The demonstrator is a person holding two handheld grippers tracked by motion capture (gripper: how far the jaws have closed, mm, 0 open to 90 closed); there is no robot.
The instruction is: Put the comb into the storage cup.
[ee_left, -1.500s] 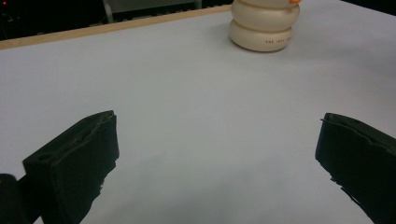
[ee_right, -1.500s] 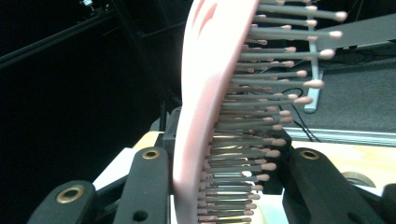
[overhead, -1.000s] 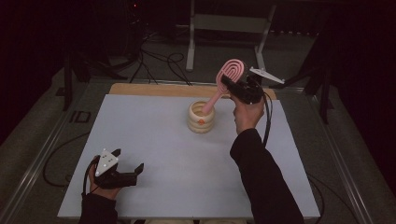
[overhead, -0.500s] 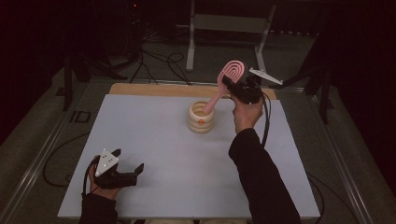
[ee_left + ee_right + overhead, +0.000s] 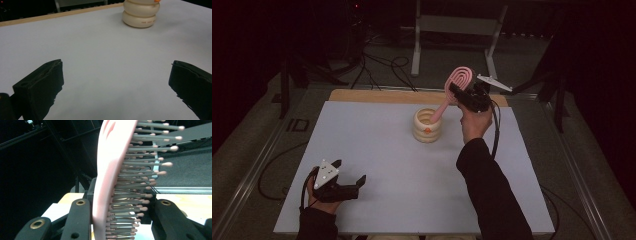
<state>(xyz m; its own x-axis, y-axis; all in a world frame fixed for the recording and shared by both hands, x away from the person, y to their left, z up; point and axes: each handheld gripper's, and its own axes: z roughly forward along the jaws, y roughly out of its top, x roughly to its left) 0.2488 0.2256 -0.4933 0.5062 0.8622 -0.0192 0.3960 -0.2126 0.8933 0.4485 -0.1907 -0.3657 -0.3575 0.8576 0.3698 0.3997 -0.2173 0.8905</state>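
- The high view looks from above the person's side, forward and down on the whole desk [image 5: 377,150].
- The left gripper view sits low and close over the desk surface, facing across it to the cream ring holder [image 5: 140,15], which the high view shares [image 5: 427,126].
- The right gripper view is very near the pink hairbrush [image 5: 110,177], facing the dark room behind the desk.

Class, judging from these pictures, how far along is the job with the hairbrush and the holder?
Done: the right hand-held gripper has gripped the pink hairbrush. In hand: its handle tip sits at the cream ringed holder. Left: seating or lifting it clear. The left hand-held gripper rests open on the table.
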